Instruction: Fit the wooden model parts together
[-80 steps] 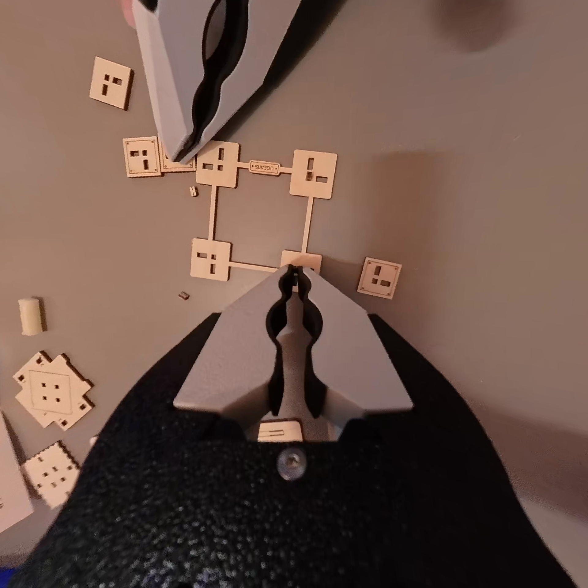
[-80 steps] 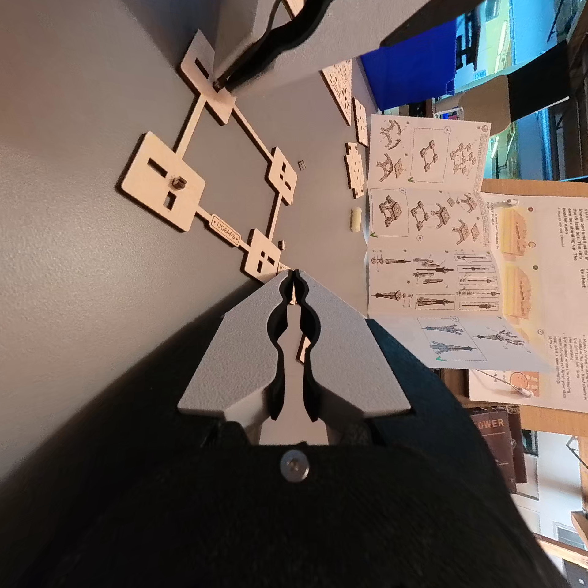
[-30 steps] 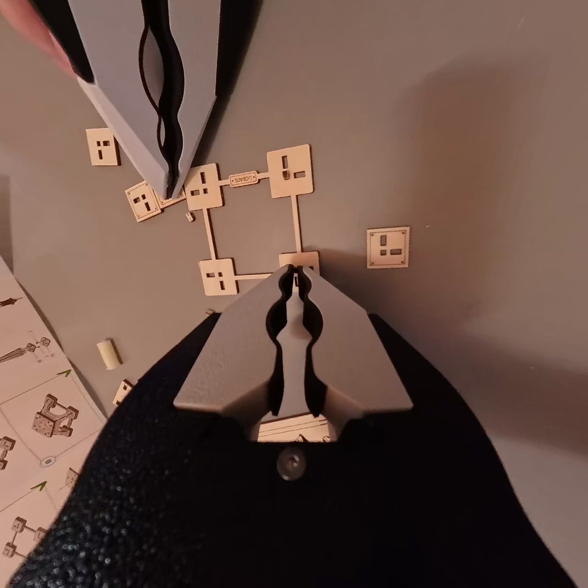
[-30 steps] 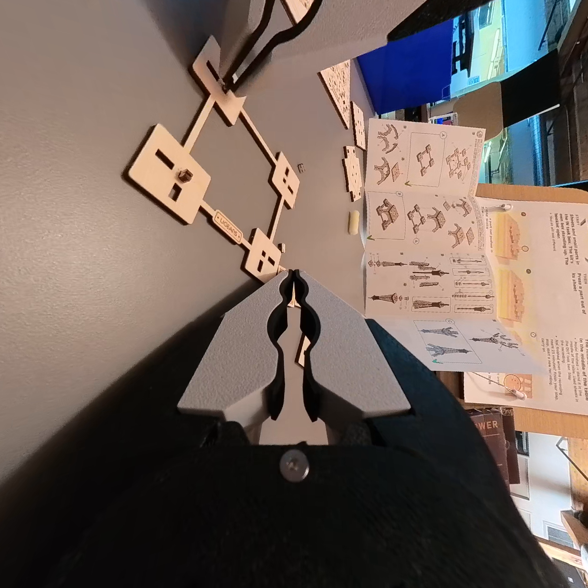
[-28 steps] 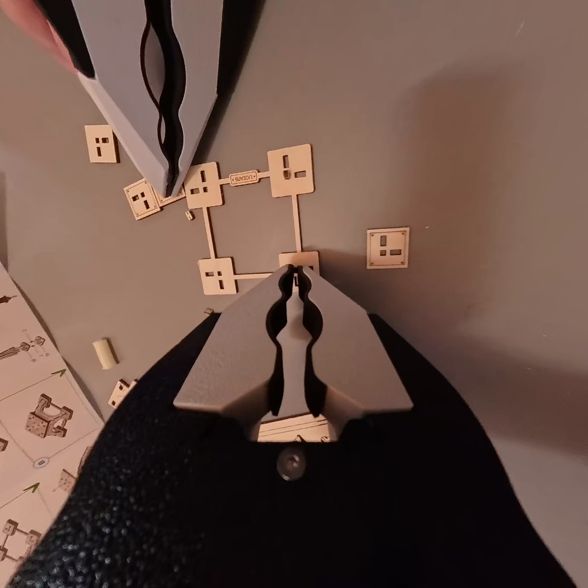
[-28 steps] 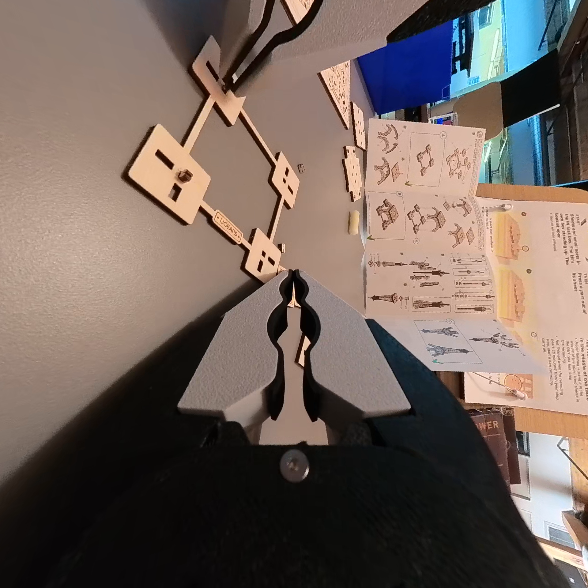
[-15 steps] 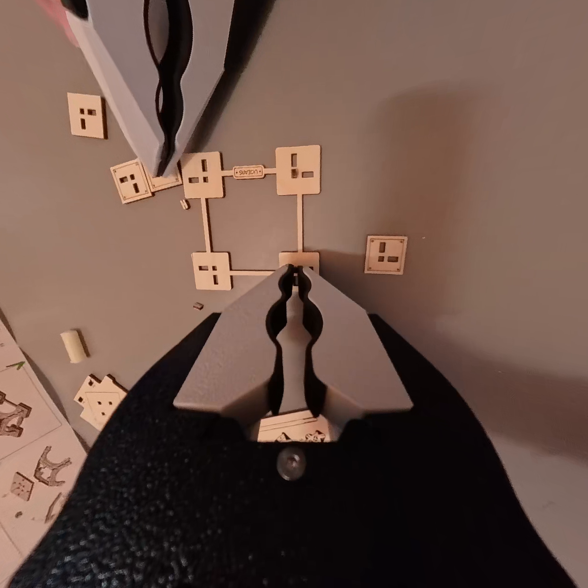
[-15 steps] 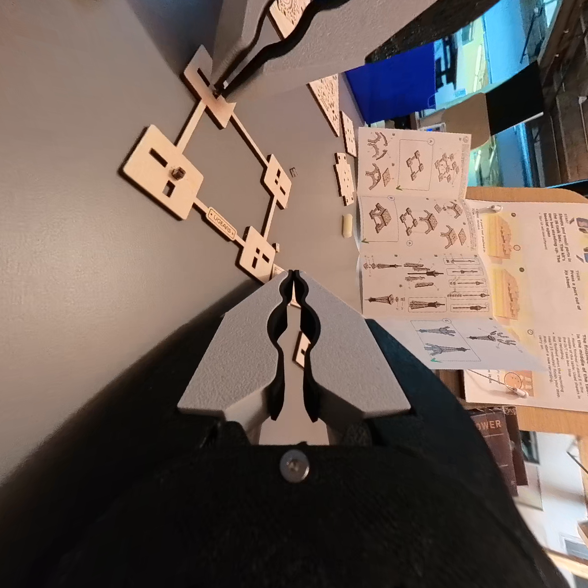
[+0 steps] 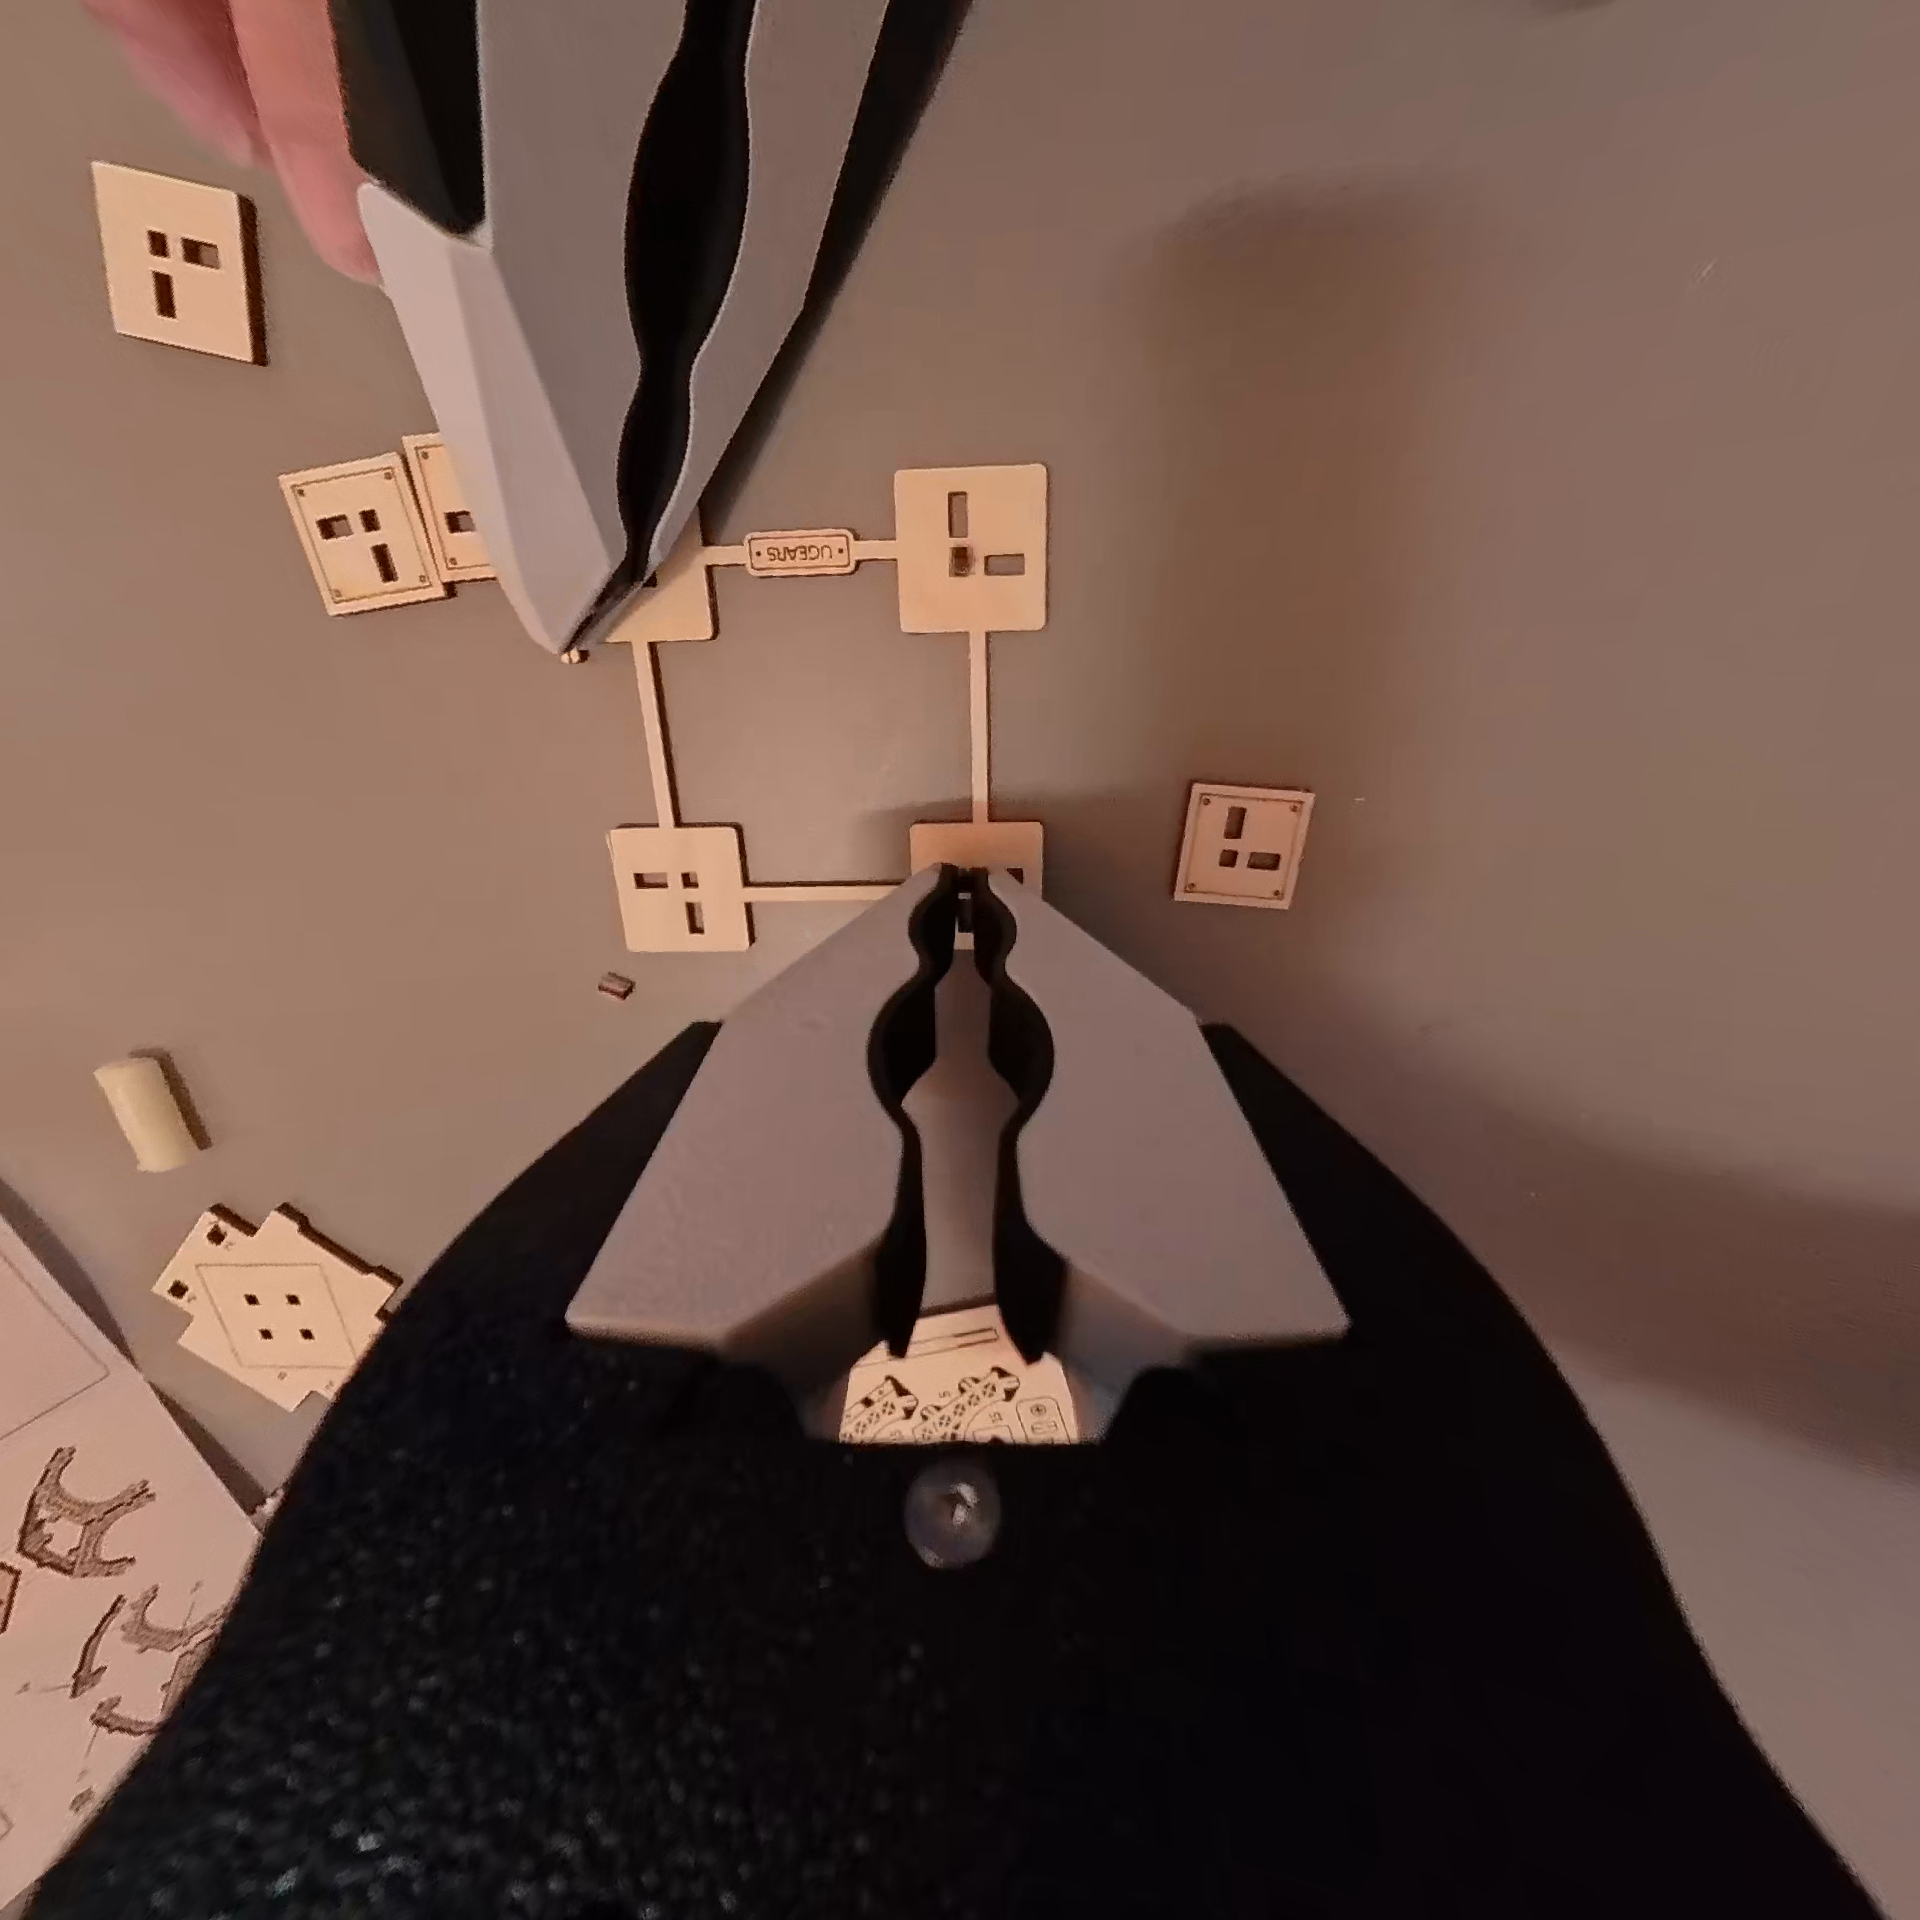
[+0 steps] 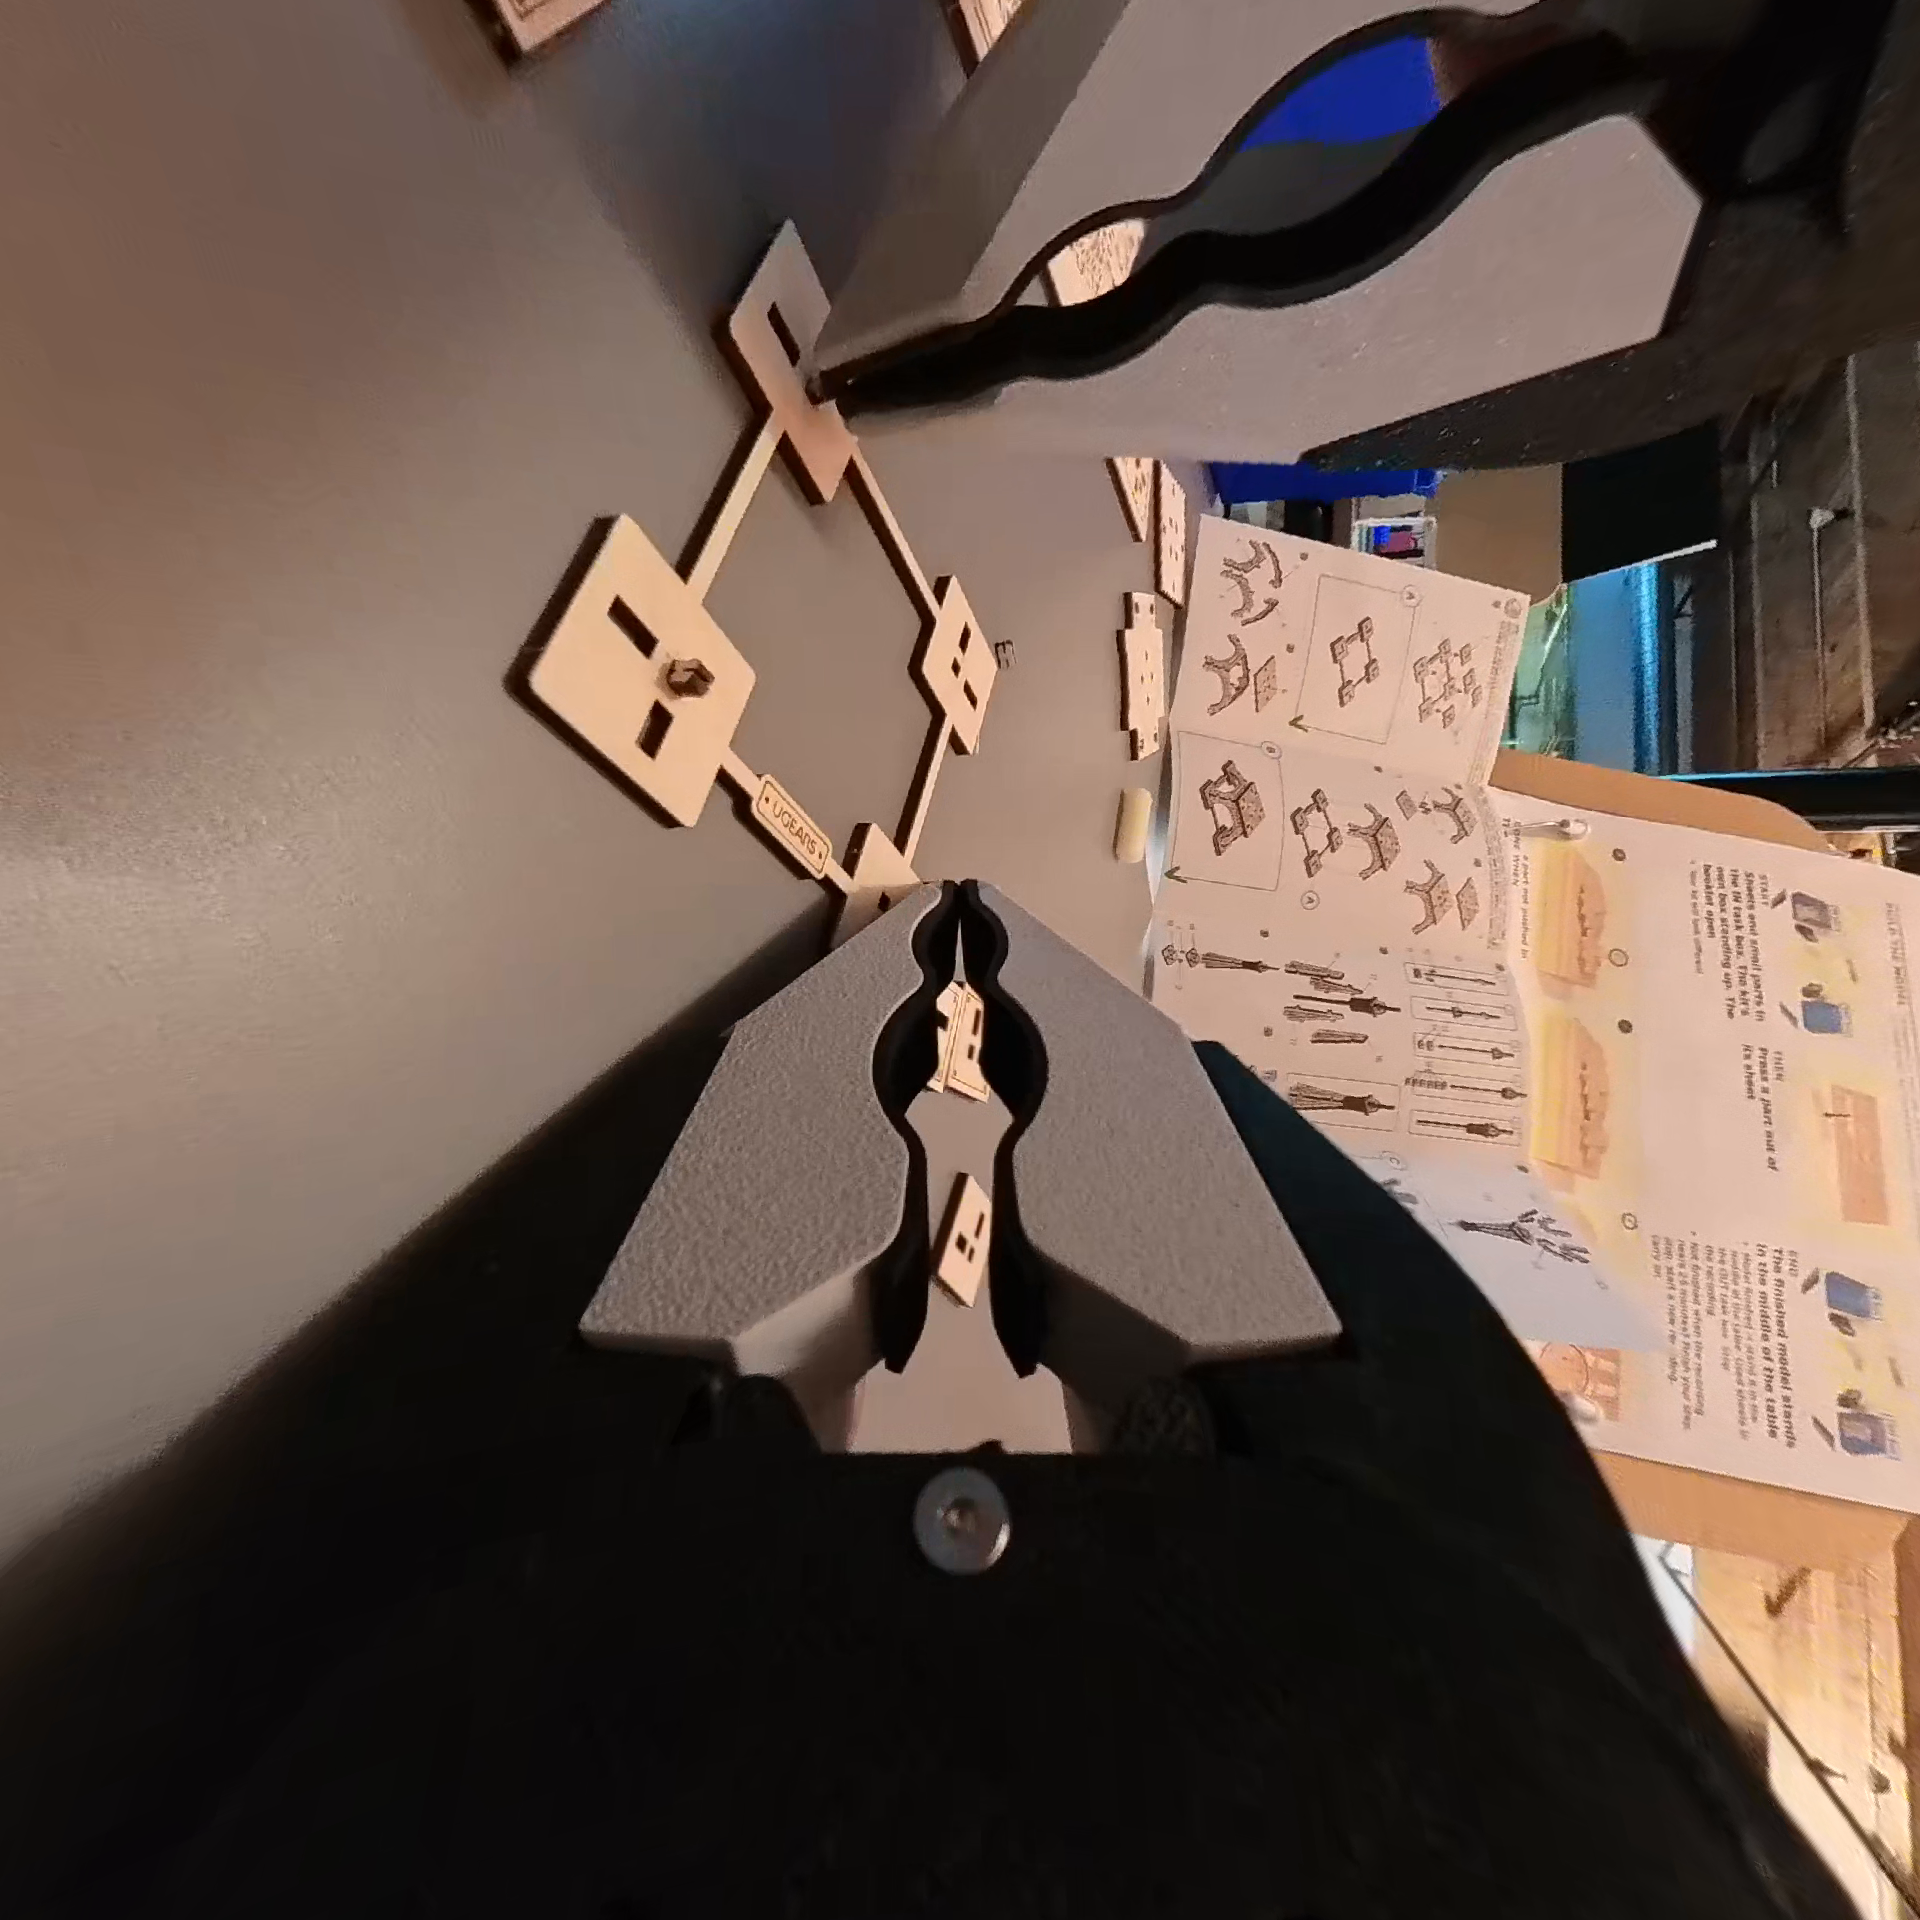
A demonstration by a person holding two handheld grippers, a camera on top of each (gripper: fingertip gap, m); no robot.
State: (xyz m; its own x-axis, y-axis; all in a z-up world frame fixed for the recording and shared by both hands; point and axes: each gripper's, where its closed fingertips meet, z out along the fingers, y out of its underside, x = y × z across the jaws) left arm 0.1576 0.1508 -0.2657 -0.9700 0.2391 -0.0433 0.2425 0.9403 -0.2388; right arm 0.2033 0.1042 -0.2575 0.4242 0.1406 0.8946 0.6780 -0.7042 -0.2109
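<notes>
While hidden from the left wrist view, instruction sheets (image 10: 1351,831) beyond both jaws pinched on wooden frame (image 9: 821,727).

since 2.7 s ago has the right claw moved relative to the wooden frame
Yes: in the left wrist view the right claw shifted right, from the loose square onto the wooden frame's corner.
</notes>
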